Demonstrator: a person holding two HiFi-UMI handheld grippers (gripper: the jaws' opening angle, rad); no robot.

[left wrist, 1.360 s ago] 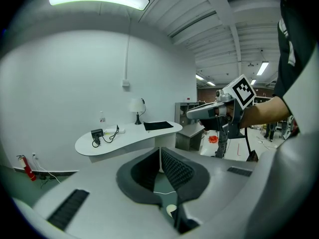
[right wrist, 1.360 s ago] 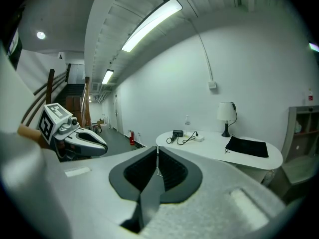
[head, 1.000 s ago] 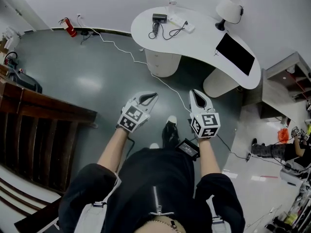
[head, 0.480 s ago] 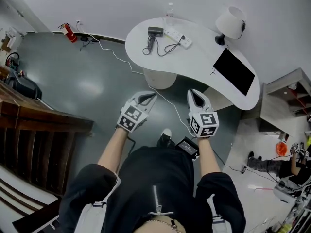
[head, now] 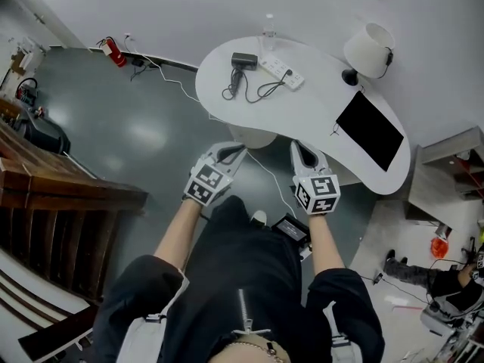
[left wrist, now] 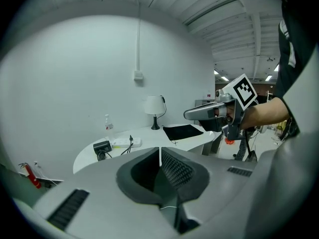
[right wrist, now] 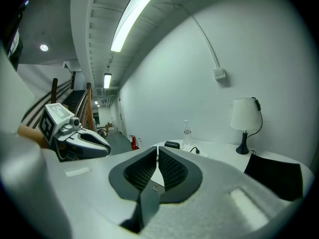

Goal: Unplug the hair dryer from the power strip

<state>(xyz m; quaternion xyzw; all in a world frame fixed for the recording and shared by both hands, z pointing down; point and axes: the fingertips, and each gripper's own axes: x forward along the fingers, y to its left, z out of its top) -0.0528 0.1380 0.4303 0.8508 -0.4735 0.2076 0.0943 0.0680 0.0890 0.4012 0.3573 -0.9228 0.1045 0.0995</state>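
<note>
On the white curved bench (head: 318,119), near its far edge, the black hair dryer (head: 243,60) is lying just beside the white power strip (head: 282,70). Its cord (head: 271,89) is looping over the top to a black plug that is sitting in the strip. We are holding both tools short of the bench, well apart from the dryer. The left hand-held gripper (head: 240,150) is showing its jaws pressed together with nothing between them. The right hand-held gripper (head: 301,144) is showing only a thin slit between its pads, likewise gripping nothing. Both are pointing toward the bench. Farther right on the bench, a white-shaded lamp (head: 370,45) is standing beside a black mat (head: 369,131), and a clear bottle (head: 269,21) is standing behind the strip. A red fire extinguisher (head: 113,49) is standing by the wall.
</note>
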